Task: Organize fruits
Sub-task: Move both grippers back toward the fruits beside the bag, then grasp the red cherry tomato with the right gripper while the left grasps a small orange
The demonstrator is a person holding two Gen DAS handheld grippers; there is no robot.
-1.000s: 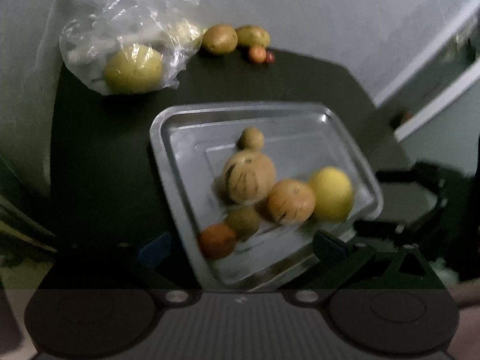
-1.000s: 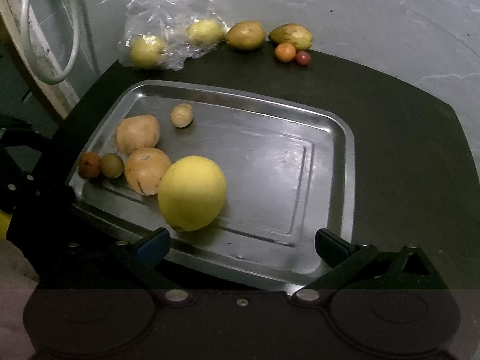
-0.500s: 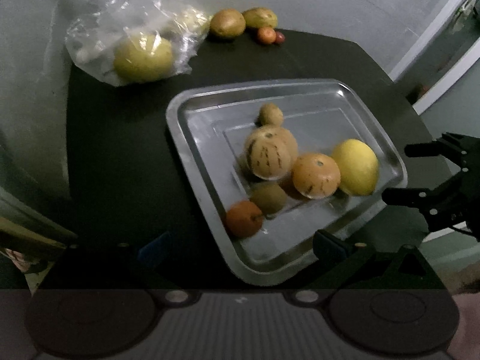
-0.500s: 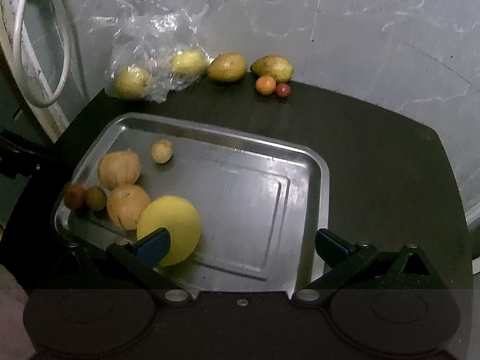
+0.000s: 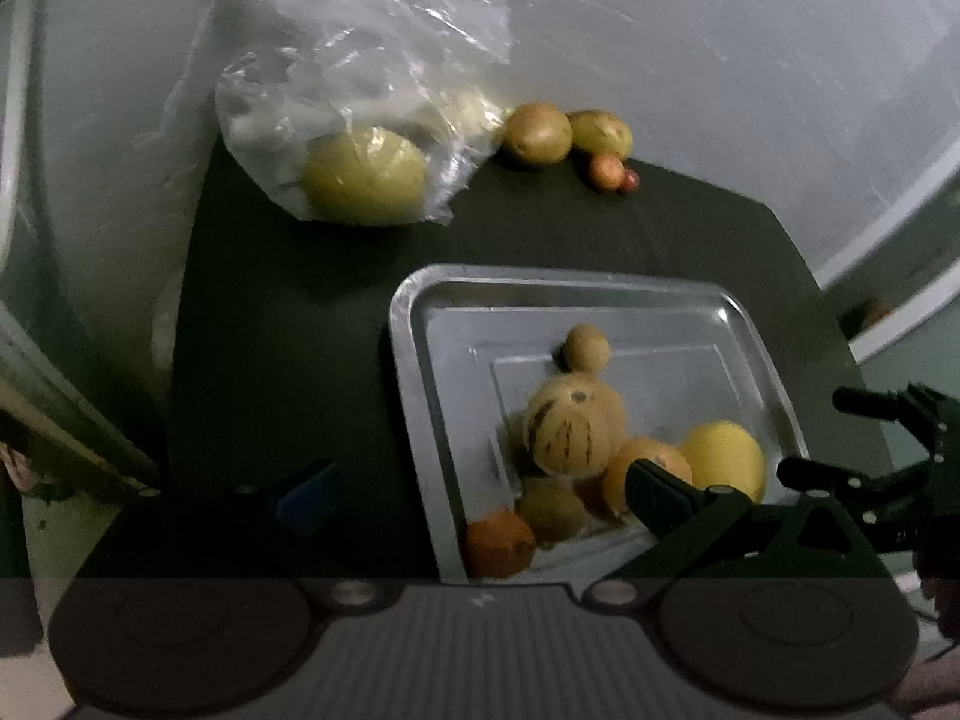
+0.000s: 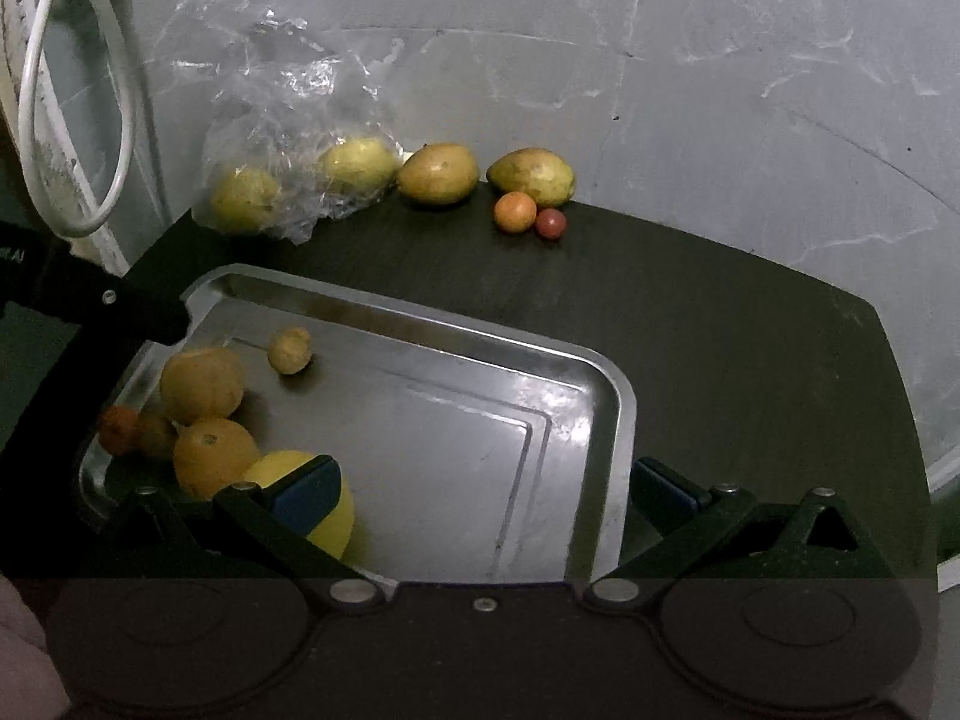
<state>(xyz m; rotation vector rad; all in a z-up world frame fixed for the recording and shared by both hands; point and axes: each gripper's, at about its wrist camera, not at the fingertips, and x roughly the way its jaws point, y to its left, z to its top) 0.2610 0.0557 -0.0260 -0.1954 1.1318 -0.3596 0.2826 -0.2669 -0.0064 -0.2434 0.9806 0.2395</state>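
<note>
A steel tray (image 6: 420, 307) lies on the dark table (image 6: 750, 348). At its left end sit a big yellow fruit (image 6: 339, 519), an orange (image 6: 210, 457), a pale striped melon (image 5: 567, 432), a small tan fruit (image 6: 289, 349) and two little ones (image 5: 498, 543). A clear bag (image 5: 360, 78) holding yellow fruit, two mangoes (image 6: 438, 174) and two tiny fruits (image 6: 515, 211) line the far edge. My left gripper (image 5: 480, 492) is open at the tray's near-left corner. My right gripper (image 6: 486, 489) is open and empty over the tray's near edge.
A grey wall (image 6: 660, 60) rises right behind the table. A white cable loop (image 6: 78, 138) hangs at the far left. The right gripper's black frame (image 5: 888, 456) shows beyond the tray's right end. Bare dark tabletop lies right of the tray.
The right gripper has drawn back from the tray, so the yellow fruit now sits behind its left finger. The left gripper has shifted left, toward the bag side. Both stayed open.
</note>
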